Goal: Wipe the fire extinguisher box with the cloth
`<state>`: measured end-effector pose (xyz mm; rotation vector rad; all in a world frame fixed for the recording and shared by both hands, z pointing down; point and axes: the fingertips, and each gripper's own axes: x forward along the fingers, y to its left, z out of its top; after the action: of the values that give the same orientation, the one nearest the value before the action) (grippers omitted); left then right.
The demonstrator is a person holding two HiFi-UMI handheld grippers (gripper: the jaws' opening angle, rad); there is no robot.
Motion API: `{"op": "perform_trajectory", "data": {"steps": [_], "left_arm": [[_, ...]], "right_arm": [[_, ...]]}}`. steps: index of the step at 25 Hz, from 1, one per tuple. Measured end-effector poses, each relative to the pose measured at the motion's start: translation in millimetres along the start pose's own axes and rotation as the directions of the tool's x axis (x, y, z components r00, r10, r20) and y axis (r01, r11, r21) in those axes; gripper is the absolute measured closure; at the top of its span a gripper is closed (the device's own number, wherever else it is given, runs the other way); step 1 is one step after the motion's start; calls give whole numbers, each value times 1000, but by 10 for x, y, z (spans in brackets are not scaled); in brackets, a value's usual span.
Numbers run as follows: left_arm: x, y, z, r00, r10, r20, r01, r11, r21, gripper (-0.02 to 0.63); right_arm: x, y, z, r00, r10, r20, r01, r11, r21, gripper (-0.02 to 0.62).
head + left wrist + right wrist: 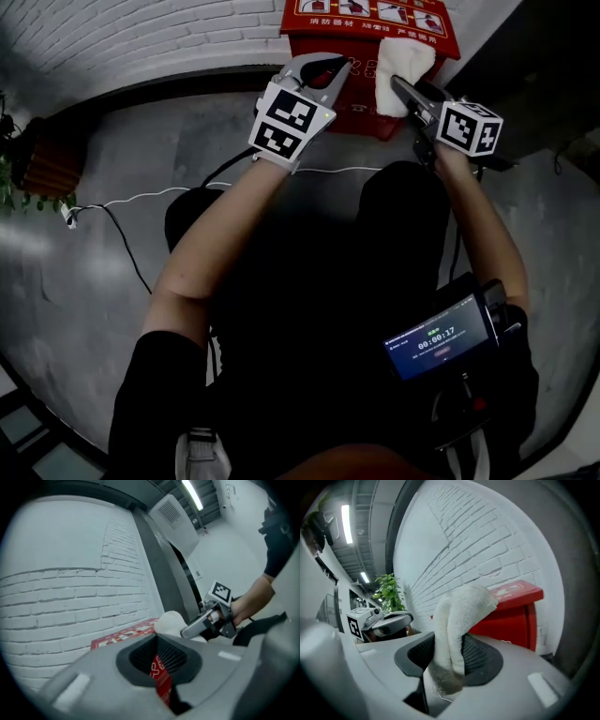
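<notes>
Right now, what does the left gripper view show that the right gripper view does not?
Only the left gripper view shows the right claw from outside, the hand holding it, and a white vented box overhead. Only the right gripper view shows the left claw, a green plant, and the right jaws clamped on the cloth. Both show the cloth, the red fire extinguisher box and the white brick wall.

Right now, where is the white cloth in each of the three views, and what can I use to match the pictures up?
Head view: cloth at the top, right of centre, in the right gripper.
Left gripper view: a white lump just right of centre, beyond the jaws.
Right gripper view: centre, clamped between the jaws.
Shared landmark: the red fire extinguisher box.
</notes>
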<state>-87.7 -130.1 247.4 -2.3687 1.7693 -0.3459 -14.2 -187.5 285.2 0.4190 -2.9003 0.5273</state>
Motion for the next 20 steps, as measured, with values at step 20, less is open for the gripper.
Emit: {"op": "perform_trajectory", "data": {"steps": [20], "left_arm": [[-933,1960,-970,954,264,-142,-277,957,-84,603]], "right_arm": [[2340,1461,-398,997,-60,44,61,998,-21,437]]}}
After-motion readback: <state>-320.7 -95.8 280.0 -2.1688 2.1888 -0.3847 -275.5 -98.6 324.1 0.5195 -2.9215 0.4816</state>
